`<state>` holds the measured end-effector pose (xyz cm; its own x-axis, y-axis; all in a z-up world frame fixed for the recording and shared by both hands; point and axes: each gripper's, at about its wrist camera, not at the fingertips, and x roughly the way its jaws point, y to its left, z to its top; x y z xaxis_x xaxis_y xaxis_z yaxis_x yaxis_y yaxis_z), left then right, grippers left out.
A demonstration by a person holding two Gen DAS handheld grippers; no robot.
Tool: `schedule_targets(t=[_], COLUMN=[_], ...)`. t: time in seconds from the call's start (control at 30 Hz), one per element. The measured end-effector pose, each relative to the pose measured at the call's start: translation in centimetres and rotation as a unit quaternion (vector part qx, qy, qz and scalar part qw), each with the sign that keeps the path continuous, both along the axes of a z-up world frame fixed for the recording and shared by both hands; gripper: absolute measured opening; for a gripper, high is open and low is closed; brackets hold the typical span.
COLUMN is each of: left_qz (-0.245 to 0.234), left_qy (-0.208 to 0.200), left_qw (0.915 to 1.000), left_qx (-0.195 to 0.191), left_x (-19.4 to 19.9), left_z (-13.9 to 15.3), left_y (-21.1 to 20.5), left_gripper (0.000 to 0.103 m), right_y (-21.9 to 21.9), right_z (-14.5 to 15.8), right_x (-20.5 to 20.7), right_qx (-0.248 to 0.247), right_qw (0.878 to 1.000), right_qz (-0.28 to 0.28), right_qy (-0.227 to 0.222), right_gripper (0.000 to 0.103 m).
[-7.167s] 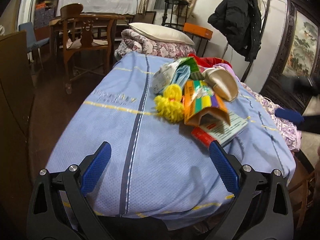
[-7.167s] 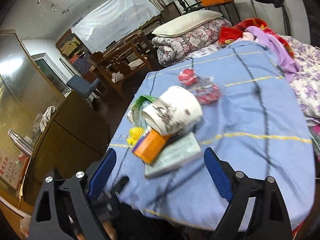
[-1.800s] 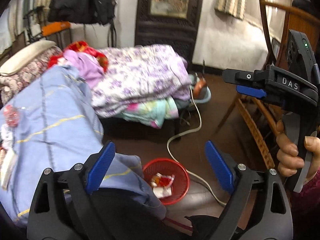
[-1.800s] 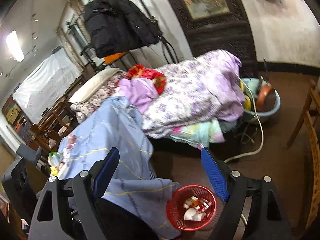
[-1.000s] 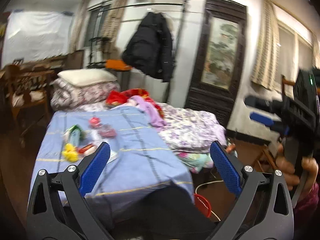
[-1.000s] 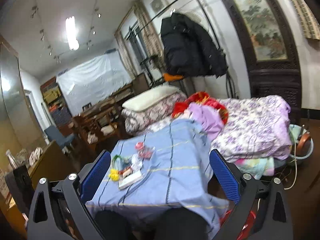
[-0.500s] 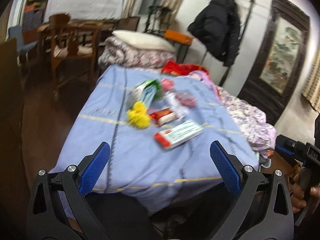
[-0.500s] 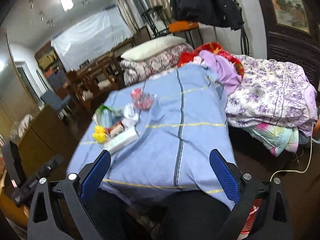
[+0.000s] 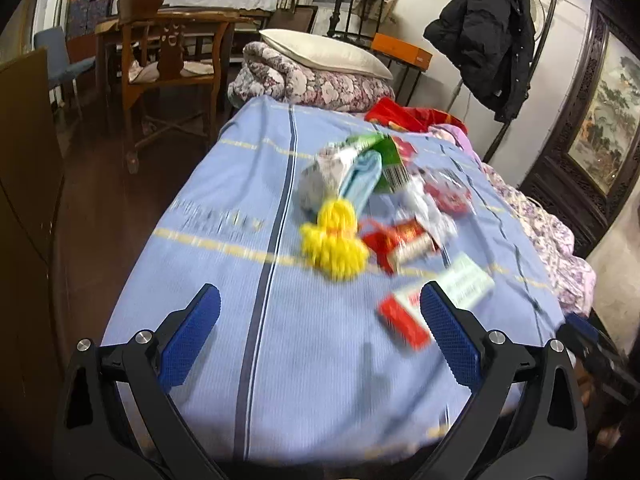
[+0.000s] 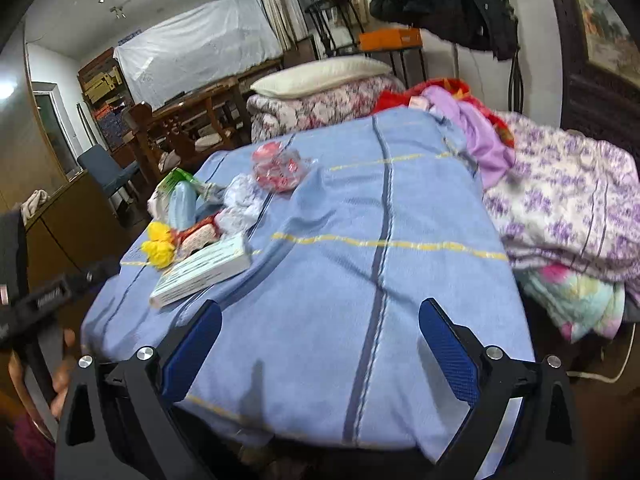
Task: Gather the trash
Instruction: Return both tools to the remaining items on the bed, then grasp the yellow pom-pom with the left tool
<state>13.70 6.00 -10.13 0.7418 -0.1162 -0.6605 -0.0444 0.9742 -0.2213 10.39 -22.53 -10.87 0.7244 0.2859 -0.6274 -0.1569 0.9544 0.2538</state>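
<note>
Trash lies on a blue cloth (image 9: 248, 184) (image 10: 400, 208) over a bed. In the left wrist view there is a yellow crumpled piece (image 9: 334, 240), a red wrapper (image 9: 404, 240), a red-and-white flat box (image 9: 436, 300) and a green-and-white packet (image 9: 352, 168). My left gripper (image 9: 318, 334) is open above the near edge, empty. The right wrist view shows the flat box (image 10: 204, 270), yellow piece (image 10: 158, 246), crumpled white paper (image 10: 240, 204) and a red clear bag (image 10: 278, 168). My right gripper (image 10: 320, 352) is open and empty, right of the pile.
A wooden chair (image 9: 168, 60) and dark cabinet (image 9: 24, 184) stand left of the bed. Folded quilts and a pillow (image 9: 320, 52) lie at the far end. A purple floral blanket (image 10: 568, 196) is heaped to the right. A black coat (image 9: 488, 32) hangs behind.
Both grippers have swung back from the red bin on the floor to the bed. The left has moved closer to the trash pile since half a second ago. Cup and orange carton are gone.
</note>
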Motion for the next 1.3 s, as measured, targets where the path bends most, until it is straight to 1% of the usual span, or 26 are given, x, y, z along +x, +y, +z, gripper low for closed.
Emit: schedule_targets(t=[0.17, 0.2, 0.3, 0.43, 0.5, 0.6, 0.67, 0.7, 0.73, 0.8, 0.87, 1.0, 1.07, 1.1, 1.13, 1.17, 1.2, 1.23, 1.27, 1.3], left_qz=[0.005, 0.007, 0.011, 0.022, 0.025, 0.045, 0.067, 0.08, 0.084, 0.08, 0.065, 0.033, 0.029, 0.03, 0.031, 0.026, 0.018, 0.01, 0.006, 0.009], left_qy=[0.006, 0.009, 0.024, 0.042, 0.037, 0.037, 0.036, 0.037, 0.038, 0.037, 0.032, 0.016, 0.016, 0.019, 0.022, 0.026, 0.031, 0.034, 0.032, 0.028], left_qw=[1.0, 0.9999, 0.9996, 0.9988, 0.999, 0.9979, 0.9964, 0.9953, 0.9951, 0.9959, 0.9973, 0.9992, 0.999, 0.9989, 0.9989, 0.9992, 0.9993, 0.9993, 0.9993, 0.9994], left_qx=[-0.003, -0.001, 0.006, 0.01, 0.008, 0.027, 0.038, 0.041, 0.036, 0.017, 0.01, 0.018, 0.029, 0.031, 0.027, 0.018, 0.006, -0.009, -0.017, -0.015], left_x=[3.3, 3.8, 5.0, 5.8, 5.6, 5.4, 4.8, 4.3, 4.0, 3.3, 3.1, 4.0, 4.9, 5.3, 5.6, 5.8, 5.9, 5.8, 5.4, 5.1], left_z=[-0.6, -0.8, -1.5, -2.7, -2.6, -2.5, -2.5, -2.5, -2.6, -2.6, -2.2, -1.2, -1.2, -1.3, -1.5, -1.7, -2.0, -2.3, -2.4, -2.3], left_y=[-0.6, -0.8, -1.2, -1.1, -0.9, -0.4, 0.5, 1.2, 1.8, 2.8, 2.8, 1.1, 0.2, 0.0, 0.0, 0.1, 0.2, 0.4, 0.4, 0.6], left_gripper=[0.096, 0.096, 0.096, 0.096, 0.096, 0.095, 0.095, 0.095, 0.095, 0.095, 0.095, 0.095, 0.095, 0.092, 0.086, 0.07, 0.051, 0.045, 0.042, 0.042], right_y=[-0.5, -0.8, -1.5, -1.1, -0.9, -0.9, -1.0, -1.1, -1.2, -1.2, -1.2, -1.0, -0.9, -1.0, -1.0, -0.9, -0.9, -0.9, -0.9, -0.9], right_z=[-0.5, -0.7, -0.9, -1.2, -1.4, -1.7, -1.9, -1.9, -1.9, -2.0, -2.1, -2.1, -2.1, -2.1, -2.1, -2.1, -2.1, -2.1, -2.1, -2.1], right_x=[-0.8, -1.0, -1.0, -0.6, -0.4, -0.3, -0.2, -0.2, -0.2, -0.2, -0.2, -0.2, -0.2, -0.2, -0.2, -0.2, -0.2, -0.2, -0.2, -0.2], right_qx=[-0.038, -0.035, -0.017, -0.029, -0.032, -0.03, -0.029, -0.029, -0.029, -0.028, -0.027, -0.031, -0.033, -0.033, -0.033, -0.034, -0.034, -0.034, -0.033, -0.032], right_qw=[0.998, 0.997, 0.997, 0.998, 0.998, 0.998, 0.998, 0.998, 0.998, 0.998, 0.999, 0.998, 0.998, 0.998, 0.998, 0.998, 0.998, 0.998, 0.998, 0.998], right_qz=[-0.018, -0.019, -0.03, -0.03, -0.028, -0.029, -0.031, -0.032, -0.033, -0.034, -0.035, -0.034, -0.034, -0.034, -0.034, -0.033, -0.033, -0.032, -0.032, -0.032], right_qy=[-0.055, -0.06, -0.063, -0.055, -0.049, -0.044, -0.039, -0.037, -0.036, -0.034, -0.033, -0.031, -0.031, -0.031, -0.032, -0.032, -0.032, -0.032, -0.032, -0.032], right_gripper=[0.097, 0.097, 0.097, 0.097, 0.097, 0.097, 0.097, 0.097, 0.097, 0.097, 0.097, 0.097, 0.097, 0.097, 0.097, 0.097, 0.097, 0.097, 0.097, 0.097])
